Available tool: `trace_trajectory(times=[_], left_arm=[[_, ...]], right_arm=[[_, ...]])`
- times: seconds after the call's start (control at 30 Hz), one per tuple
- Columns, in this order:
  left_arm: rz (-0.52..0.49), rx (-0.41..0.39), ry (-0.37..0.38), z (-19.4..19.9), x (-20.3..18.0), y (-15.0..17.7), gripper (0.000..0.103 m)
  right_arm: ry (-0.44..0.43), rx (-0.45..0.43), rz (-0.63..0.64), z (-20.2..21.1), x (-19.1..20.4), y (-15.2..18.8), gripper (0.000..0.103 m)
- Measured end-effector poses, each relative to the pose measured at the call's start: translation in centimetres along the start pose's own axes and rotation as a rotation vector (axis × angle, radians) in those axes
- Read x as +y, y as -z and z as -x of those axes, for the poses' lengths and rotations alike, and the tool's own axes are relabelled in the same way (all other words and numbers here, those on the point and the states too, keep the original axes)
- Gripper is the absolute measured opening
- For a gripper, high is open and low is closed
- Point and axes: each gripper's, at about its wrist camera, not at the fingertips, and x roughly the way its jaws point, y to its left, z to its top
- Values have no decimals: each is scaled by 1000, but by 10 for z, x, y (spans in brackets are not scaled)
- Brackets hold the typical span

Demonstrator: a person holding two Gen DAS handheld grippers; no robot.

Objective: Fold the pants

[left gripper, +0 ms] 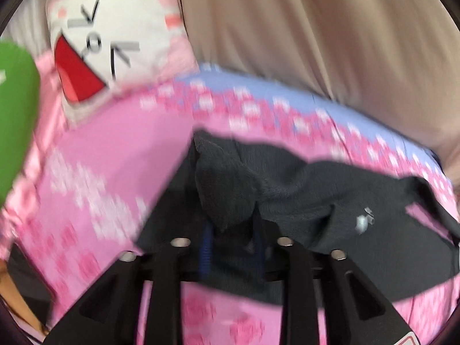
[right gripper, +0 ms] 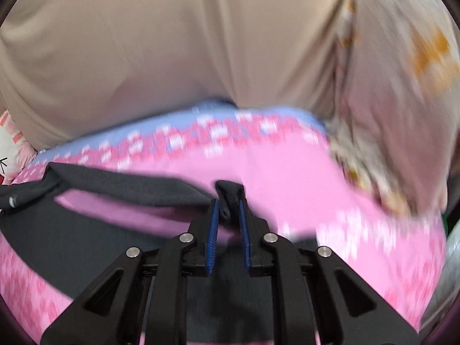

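Observation:
Dark grey pants (left gripper: 302, 189) lie across a pink patterned bedspread (left gripper: 115, 149). In the left wrist view my left gripper (left gripper: 231, 230) is shut on a bunched fold of the pants, which hides most of its blue pads. A small silver fastener (left gripper: 362, 222) shows on the cloth to the right. In the right wrist view my right gripper (right gripper: 228, 211) pinches a raised corner of the pants (right gripper: 120, 185) between its blue pads (right gripper: 213, 224). From there the cloth runs off to the left, lifted off the bed with pink showing under it.
A white pillow with a cartoon face (left gripper: 109, 37) lies at the far left, and a green object (left gripper: 14, 109) sits at the left edge. Beige curtain cloth (right gripper: 172, 43) hangs behind the bed. A floral quilt (right gripper: 396, 115) is heaped at the right.

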Motion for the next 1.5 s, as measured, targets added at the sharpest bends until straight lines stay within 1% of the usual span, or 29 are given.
trace_trajectory(times=[0.07, 0.1, 0.13, 0.17, 0.2, 0.23, 0.33, 0.4, 0.47, 0.5, 0.53, 0.6, 0.63, 0.7, 0.77, 0.83, 0.93, 0.97, 1.03, 1.07, 1.1, 1.2, 1.23, 1.3, 1.37, 1.4, 1.43, 1.47, 1.5], left_arm=[[66, -4, 39, 4, 9, 18, 46], [107, -18, 75, 6, 15, 21, 49], [162, -26, 129, 12, 18, 25, 55], [199, -30, 162, 14, 23, 24, 64], [235, -32, 190, 17, 22, 26, 71], [277, -22, 201, 18, 20, 27, 80], [363, 34, 246, 7, 15, 28, 81], [449, 100, 313, -14, 16, 26, 81], [549, 153, 365, -34, 17, 26, 81], [575, 159, 385, -39, 18, 25, 81], [586, 158, 397, -42, 19, 24, 75], [606, 142, 435, -46, 20, 20, 40], [608, 144, 453, -47, 20, 18, 3], [633, 146, 482, -47, 24, 14, 0], [609, 113, 437, -36, 26, 7, 0], [587, 84, 415, -25, 29, 0, 0], [583, 87, 398, -23, 35, -6, 0], [576, 97, 382, -25, 37, -8, 0], [569, 123, 359, -33, 37, -10, 0], [567, 135, 363, -36, 37, -10, 0], [573, 141, 370, -37, 39, -10, 0], [559, 118, 372, -28, 42, -13, 0], [541, 105, 364, -23, 41, -15, 0], [515, 97, 348, -17, 42, -14, 0], [475, 110, 324, -18, 38, -11, 0], [461, 122, 323, -20, 36, -8, 0], [450, 134, 326, -22, 34, -5, 0], [443, 149, 336, -24, 31, -2, 1], [452, 155, 349, -23, 30, 2, 5]], right_arm=[[32, -2, -30, 12, -8, 16, 17], [40, -16, -59, 24, -9, 21, 22], [42, -29, -74, 31, -11, 24, 27], [38, -51, -89, 42, -9, 28, 41], [27, -83, -105, 57, -6, 32, 55], [15, -98, -107, 65, -1, 33, 59], [-63, -114, -100, 85, 23, 39, 62], [-151, -96, -119, 90, 39, 46, 67], [-216, -69, -146, 87, 51, 53, 67], [-271, -45, -169, 83, 57, 56, 67], [-297, -36, -180, 80, 60, 57, 67], [-338, -14, -194, 72, 68, 57, 67], [-360, 3, -208, 64, 69, 55, 67], [-393, 24, -258, 44, 62, 47, 68], [-404, 51, -328, 20, 46, 42, 69], [-366, 84, -409, -7, 27, 36, 69], [-249, 133, -481, -46, 2, 30, 69], [-229, 140, -497, -57, -2, 29, 65], [-234, 113, -503, -62, -4, 22, 36], [-253, 106, -509, -61, -4, 17, 5], [-281, 61, -512, -49, -4, 6, 6], [-281, -59, -437, 0, 0, -18, 6], [-273, -104, -400, 26, -1, -23, 6], [-190, -126, -312, 50, -6, -22, 6], [-33, -15, -189, 36, -9, -6, 6], [-13, 60, -180, 22, -15, 9, 6], [-13, 94, -186, 13, -18, 18, 6], [-16, 114, -202, 7, -22, 29, 6], [-25, 112, -214, 6, -24, 36, 7]])
